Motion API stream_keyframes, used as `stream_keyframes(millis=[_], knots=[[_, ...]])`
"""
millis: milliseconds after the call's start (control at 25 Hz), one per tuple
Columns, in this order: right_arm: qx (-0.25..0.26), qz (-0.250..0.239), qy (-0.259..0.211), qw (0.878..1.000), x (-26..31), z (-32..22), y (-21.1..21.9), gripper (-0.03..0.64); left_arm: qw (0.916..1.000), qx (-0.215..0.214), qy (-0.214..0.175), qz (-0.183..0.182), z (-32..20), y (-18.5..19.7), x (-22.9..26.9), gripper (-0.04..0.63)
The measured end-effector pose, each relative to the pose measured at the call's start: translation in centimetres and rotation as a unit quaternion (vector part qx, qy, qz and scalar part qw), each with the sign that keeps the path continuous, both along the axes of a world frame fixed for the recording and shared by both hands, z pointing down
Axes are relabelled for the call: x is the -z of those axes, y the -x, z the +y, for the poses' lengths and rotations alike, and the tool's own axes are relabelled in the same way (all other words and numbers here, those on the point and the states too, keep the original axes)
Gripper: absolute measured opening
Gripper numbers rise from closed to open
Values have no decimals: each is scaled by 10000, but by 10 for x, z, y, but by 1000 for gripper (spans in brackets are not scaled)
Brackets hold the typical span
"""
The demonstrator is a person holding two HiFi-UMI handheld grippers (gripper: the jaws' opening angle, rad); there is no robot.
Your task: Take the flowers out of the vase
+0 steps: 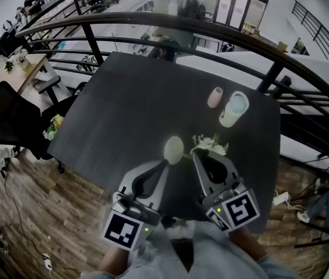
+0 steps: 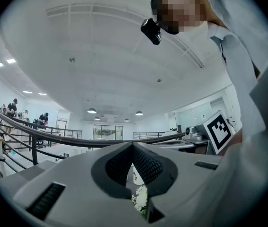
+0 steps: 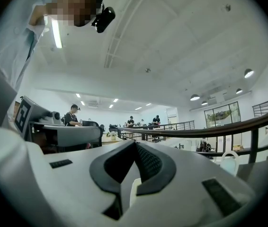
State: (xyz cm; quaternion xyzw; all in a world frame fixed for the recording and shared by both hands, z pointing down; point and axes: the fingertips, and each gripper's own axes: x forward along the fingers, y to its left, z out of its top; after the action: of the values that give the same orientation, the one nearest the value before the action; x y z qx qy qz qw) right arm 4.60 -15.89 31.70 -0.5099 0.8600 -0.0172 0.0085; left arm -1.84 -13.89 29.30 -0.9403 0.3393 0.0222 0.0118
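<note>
White flowers with green leaves (image 1: 210, 145) sit right at the tip of the right gripper (image 1: 195, 154). Its 2 jaws are closed together. Its own view shows pad against pad with no stem that I can make out, so a hold on the bunch is not certain.

Just left of the blooms is a pale cream egg-shaped vase (image 1: 173, 149). The left gripper (image 1: 167, 160), jaws likewise together on nothing visible, has its tip against or just beside the vase's near side. Vase and flowers are close to the near edge of the dark grey desk (image 1: 124, 103), about midway along it. I cannot tell whether the stems are still in the vase's mouth.

Farther out, toward the right edge, a small pink cup (image 1: 215, 97) and a pale mint mug (image 1: 234, 109) stand just beside each other, well apart from the work.

The step in hand looks like drawing the bunch clear. Done well, the left gripper steadies the vase while the right pinches the stems low, not the blooms. It then pulls along the stems' own line, away from the 2 cups.
</note>
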Motion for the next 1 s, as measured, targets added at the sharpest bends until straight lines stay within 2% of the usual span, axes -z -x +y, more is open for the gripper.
stream_keyframes(millis=[1000], knots=[[-60, 93, 81, 9999, -4, 1, 1, -4, 10000, -61, 37, 35, 2, 2, -2, -2]])
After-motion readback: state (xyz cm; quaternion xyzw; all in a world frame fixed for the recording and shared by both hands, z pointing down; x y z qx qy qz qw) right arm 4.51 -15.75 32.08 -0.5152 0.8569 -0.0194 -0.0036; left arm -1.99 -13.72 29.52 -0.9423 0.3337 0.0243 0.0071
